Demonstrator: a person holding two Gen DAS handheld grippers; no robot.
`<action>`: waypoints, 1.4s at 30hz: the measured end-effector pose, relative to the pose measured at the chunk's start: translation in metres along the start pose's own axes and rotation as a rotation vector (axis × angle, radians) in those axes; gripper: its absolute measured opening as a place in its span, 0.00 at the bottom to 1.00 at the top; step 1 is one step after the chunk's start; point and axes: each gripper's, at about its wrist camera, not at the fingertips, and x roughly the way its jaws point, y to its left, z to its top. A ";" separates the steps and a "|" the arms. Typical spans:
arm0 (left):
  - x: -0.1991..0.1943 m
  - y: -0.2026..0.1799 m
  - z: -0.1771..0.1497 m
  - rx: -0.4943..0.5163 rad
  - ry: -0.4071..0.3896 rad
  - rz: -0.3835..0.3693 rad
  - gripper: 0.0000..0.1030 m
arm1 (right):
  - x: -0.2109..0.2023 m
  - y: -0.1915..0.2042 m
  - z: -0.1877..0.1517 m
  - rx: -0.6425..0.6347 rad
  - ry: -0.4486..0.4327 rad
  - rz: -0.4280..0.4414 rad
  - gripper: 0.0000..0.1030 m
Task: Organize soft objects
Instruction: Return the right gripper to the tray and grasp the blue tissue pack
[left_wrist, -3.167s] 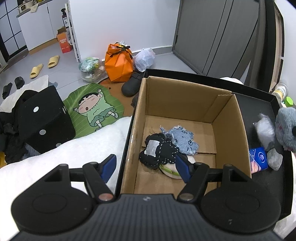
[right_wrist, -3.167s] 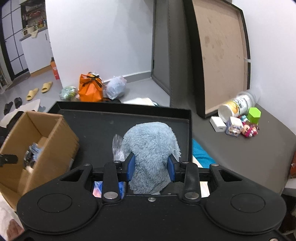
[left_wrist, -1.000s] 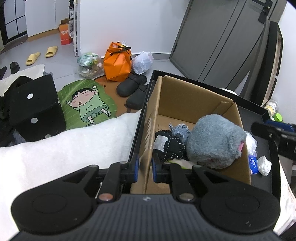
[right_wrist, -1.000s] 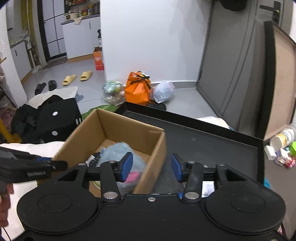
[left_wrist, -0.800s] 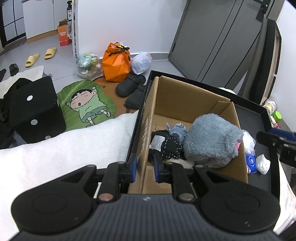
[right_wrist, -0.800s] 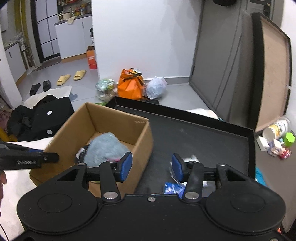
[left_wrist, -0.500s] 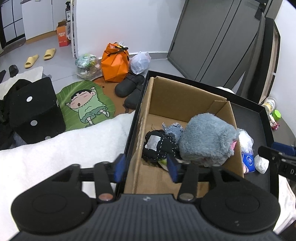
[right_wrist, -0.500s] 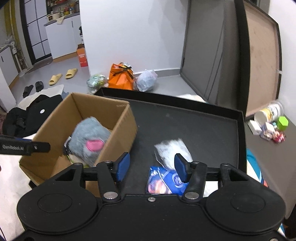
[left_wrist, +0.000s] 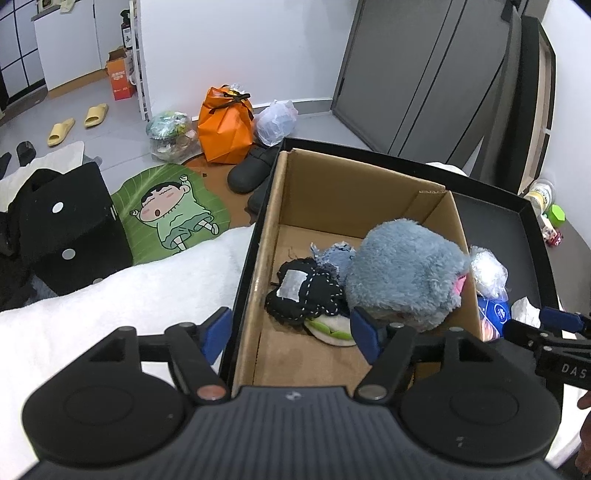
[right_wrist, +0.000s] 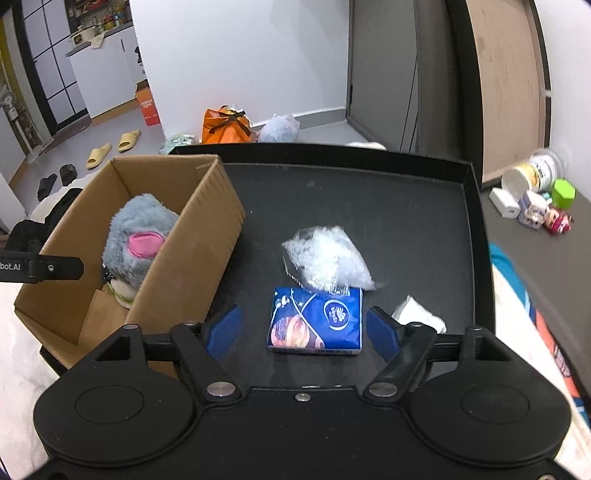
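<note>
while the grey plush toy (right_wrist: 138, 240) is already lying in the cardboard box (right_wrist: 192, 258) on top of the black stitched fabric piece (left_wrist: 306, 295) and the denim scrap (left_wrist: 336, 256), i am holding my right gripper (right_wrist: 303, 330) wide open and empty above the blue tissue pack (right_wrist: 317, 321). its two blue pads are straddling the pack without touching it. my left gripper (left_wrist: 290, 330) is also gaping wide and gripping nothing, hanging over the near left wall of the box. by my reckoning the sorting is a good way along but not finished: the tissue pack, the clear plastic bag (right_wrist: 325, 264) just behind and touching it, and the small white crumpled piece (right_wrist: 419, 317) beside it are all lying on the black tray (right_wrist: 369, 192) outside the box. i am judging the tissue pack to be the next thing to be gripped.
</note>
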 end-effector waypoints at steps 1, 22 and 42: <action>0.001 -0.001 0.000 0.004 0.002 0.003 0.67 | 0.002 -0.001 -0.001 0.005 0.005 0.002 0.72; 0.012 -0.025 0.003 0.070 0.018 0.076 0.76 | 0.041 -0.008 -0.015 0.057 0.068 -0.010 0.83; 0.012 -0.027 0.004 0.072 0.017 0.077 0.77 | 0.024 -0.001 -0.010 0.004 0.063 -0.015 0.65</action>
